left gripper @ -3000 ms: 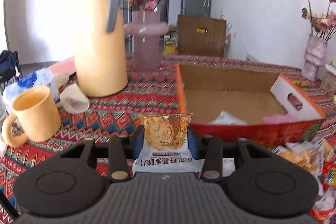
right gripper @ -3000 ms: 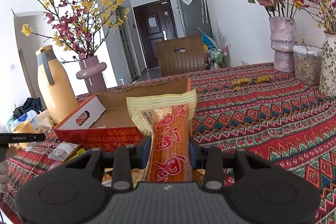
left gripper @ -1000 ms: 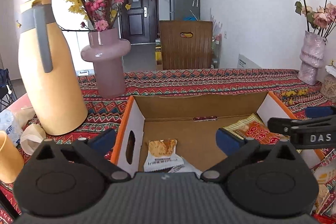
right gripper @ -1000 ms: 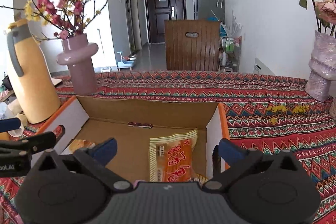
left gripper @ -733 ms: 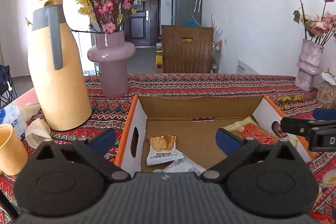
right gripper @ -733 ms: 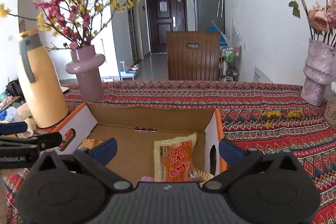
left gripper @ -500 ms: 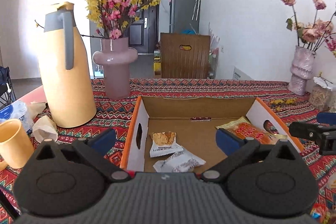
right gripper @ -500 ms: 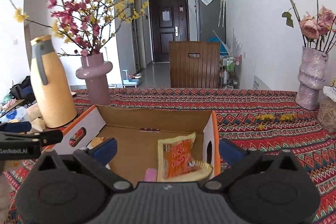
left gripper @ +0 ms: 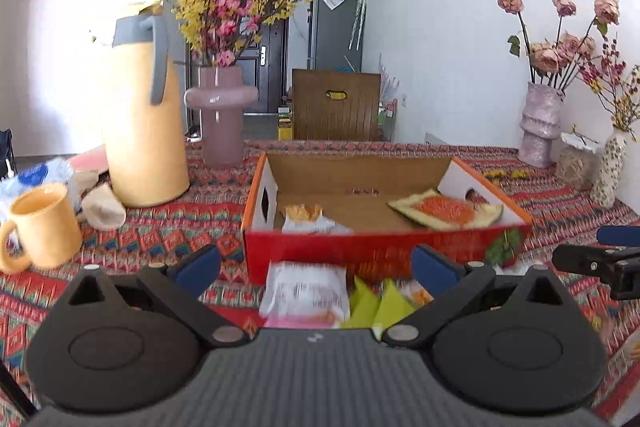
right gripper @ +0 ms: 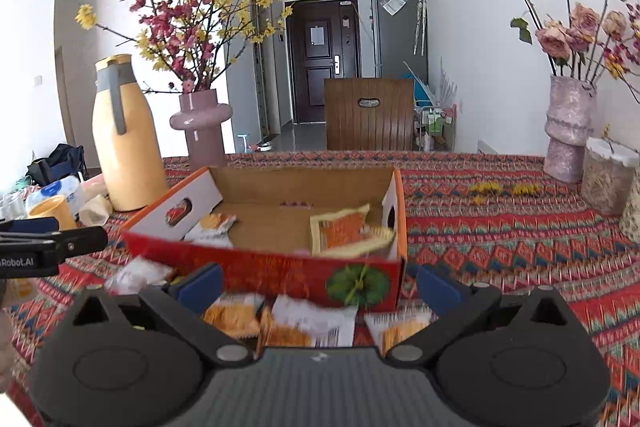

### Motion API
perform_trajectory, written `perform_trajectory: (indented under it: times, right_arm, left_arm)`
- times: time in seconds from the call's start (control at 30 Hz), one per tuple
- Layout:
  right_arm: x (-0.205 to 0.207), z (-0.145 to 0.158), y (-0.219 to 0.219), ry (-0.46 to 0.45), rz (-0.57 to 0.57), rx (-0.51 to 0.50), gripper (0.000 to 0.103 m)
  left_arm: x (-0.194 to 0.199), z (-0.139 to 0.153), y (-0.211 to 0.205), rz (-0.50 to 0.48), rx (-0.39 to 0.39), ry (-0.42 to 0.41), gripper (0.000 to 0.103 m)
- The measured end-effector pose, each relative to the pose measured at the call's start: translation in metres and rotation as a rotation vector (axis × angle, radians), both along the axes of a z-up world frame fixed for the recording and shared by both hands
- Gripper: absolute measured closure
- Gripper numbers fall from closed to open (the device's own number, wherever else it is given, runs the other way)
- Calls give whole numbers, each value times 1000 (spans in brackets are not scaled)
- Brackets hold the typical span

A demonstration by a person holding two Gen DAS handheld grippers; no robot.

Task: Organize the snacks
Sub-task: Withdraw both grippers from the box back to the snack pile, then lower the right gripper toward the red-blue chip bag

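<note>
Patterned red tablecloth; both grippers, left gripper and right gripper, spread wide, empty. 2 packets in orange cardboard box; white crinkly snack packet near left gripper: light, slippery; pinch sealed edge.

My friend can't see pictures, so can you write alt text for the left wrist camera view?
An open, empty black two-finger tool hovers over loose snack packets lying before a red cardboard box that holds an orange-and-yellow snack packet and a white one, on a patterned tablecloth beside a yellow jug.
</note>
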State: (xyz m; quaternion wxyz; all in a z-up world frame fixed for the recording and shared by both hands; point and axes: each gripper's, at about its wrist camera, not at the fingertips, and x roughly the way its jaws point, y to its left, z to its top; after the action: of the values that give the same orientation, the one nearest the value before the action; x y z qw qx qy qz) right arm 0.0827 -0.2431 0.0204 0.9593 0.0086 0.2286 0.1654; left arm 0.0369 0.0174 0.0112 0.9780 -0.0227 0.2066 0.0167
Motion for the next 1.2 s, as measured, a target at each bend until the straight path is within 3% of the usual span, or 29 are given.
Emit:
perform_trajectory:
  times: [0.37, 0.57, 0.77, 1.2]
  right_arm:
    - [-53, -39, -1, 67, 38, -26, 0]
    - [-46, -35, 14, 60, 70, -78, 0]
    - [-35, -63, 22, 168, 85, -121, 0]
    - [-53, -92, 16, 44, 65, -101, 0]
  left_arm:
    - [-35, -18, 11, 9, -21, 38, 0]
    - [-41, -17, 9, 1, -23, 32, 0]
    - [-42, -18, 14, 15, -32, 39, 0]
    - [-43, -19, 11, 10, -34, 47, 0]
